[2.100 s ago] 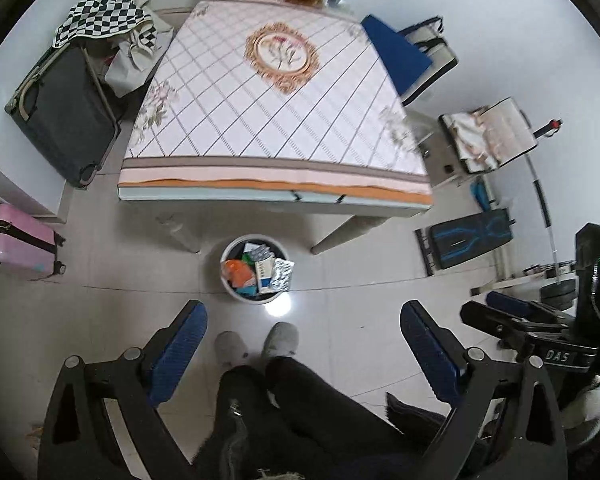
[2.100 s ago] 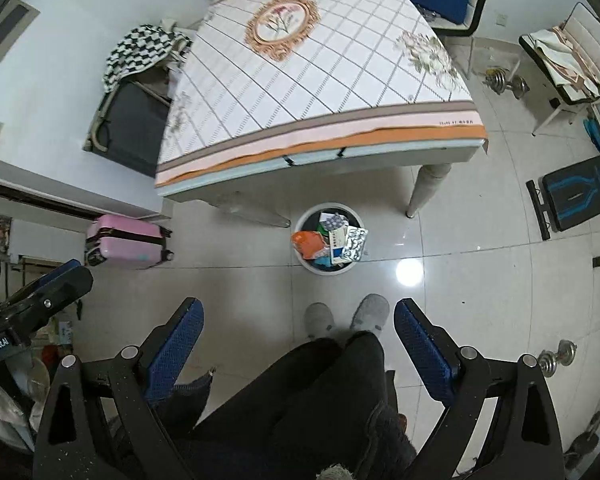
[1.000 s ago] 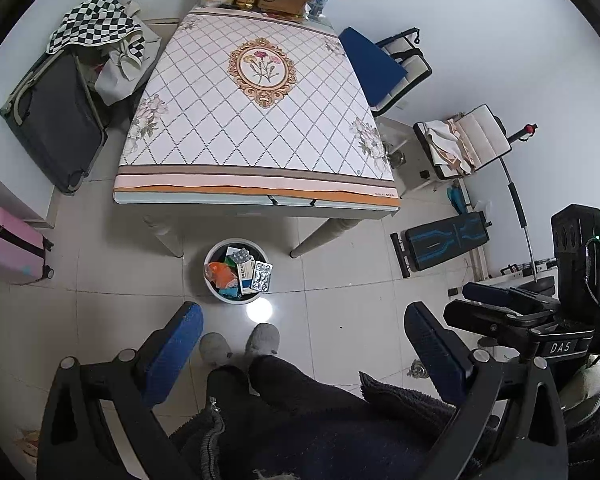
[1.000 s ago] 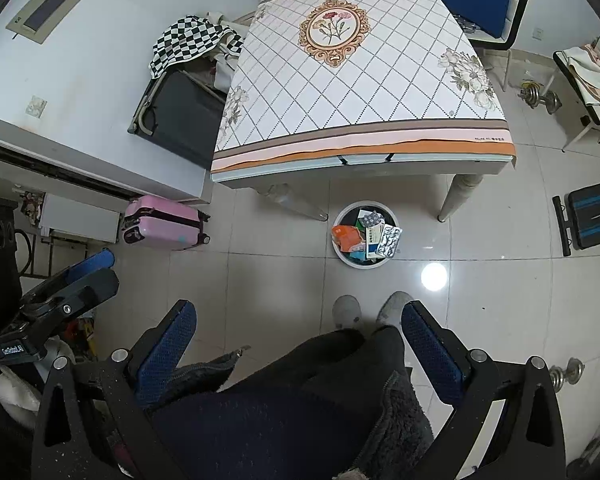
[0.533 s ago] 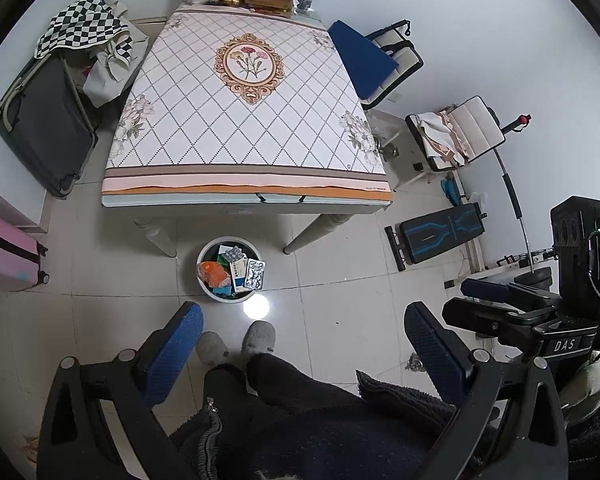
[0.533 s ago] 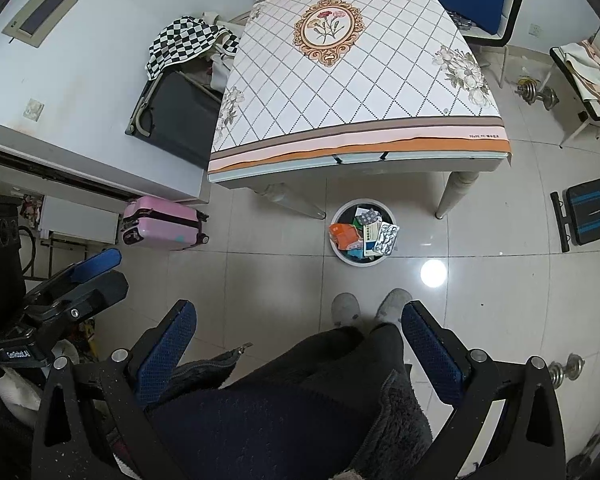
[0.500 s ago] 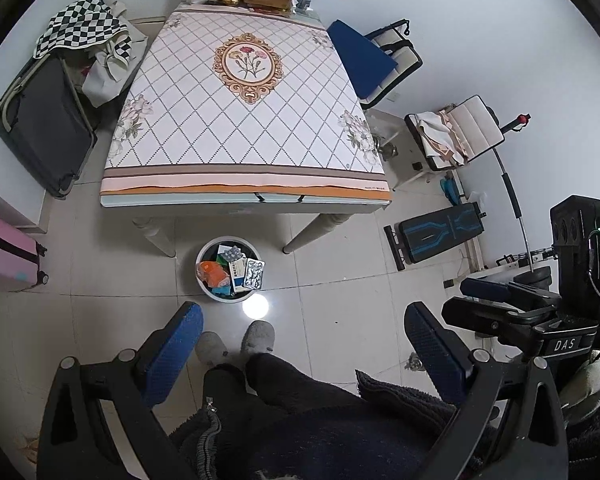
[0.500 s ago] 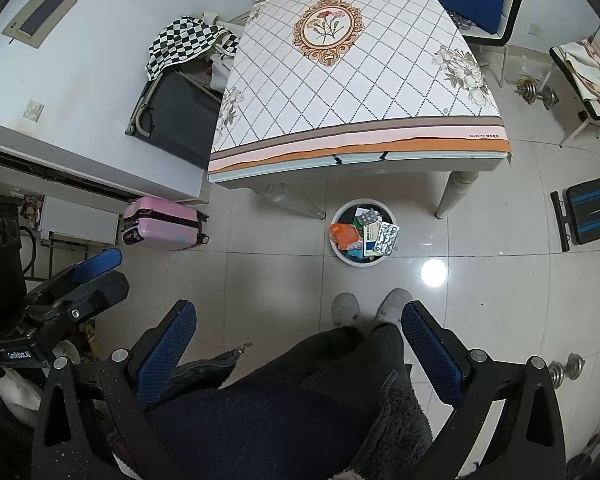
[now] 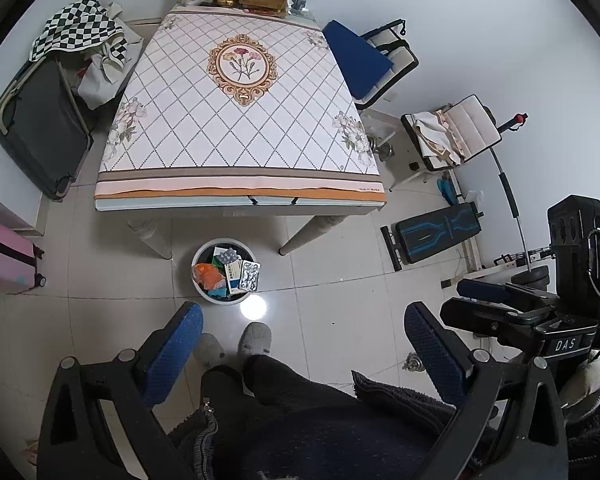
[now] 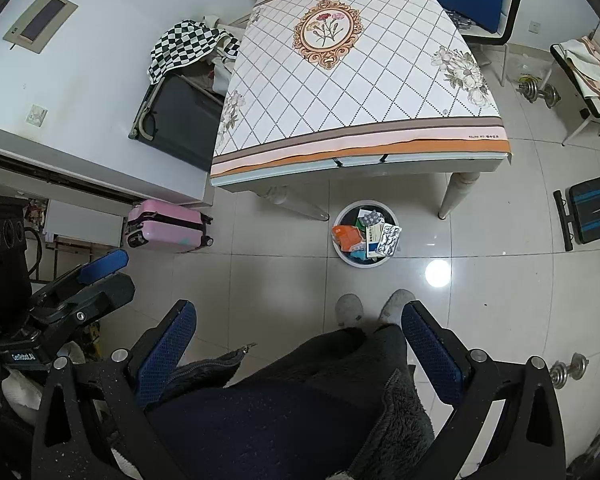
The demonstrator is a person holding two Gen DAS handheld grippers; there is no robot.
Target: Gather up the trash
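Both my tongs are up high, pointing down at the floor. My left gripper (image 9: 300, 344) stands wide with nothing between its blue pads, and my right gripper (image 10: 296, 340) is just as wide and just as empty. Directly below them are my own legs and grey slippers (image 9: 255, 338). Just past my toes, ahead of both tongs, sits the round white bin (image 10: 345, 258) on the tiles, right at the near edge of the table (image 9: 236, 196), and it's full: an orange wrapper (image 10: 346, 237), a small box (image 10: 374, 237), and silver blister packs (image 10: 388, 240). I'd judge all of it light. The foil looks thin, crinkly and slippery, so I'd pinch an edge; the box looks stiffer, so I'd take it across its narrow sides. Farther off, the tabletop shows only its cloth, with packages at its far end.
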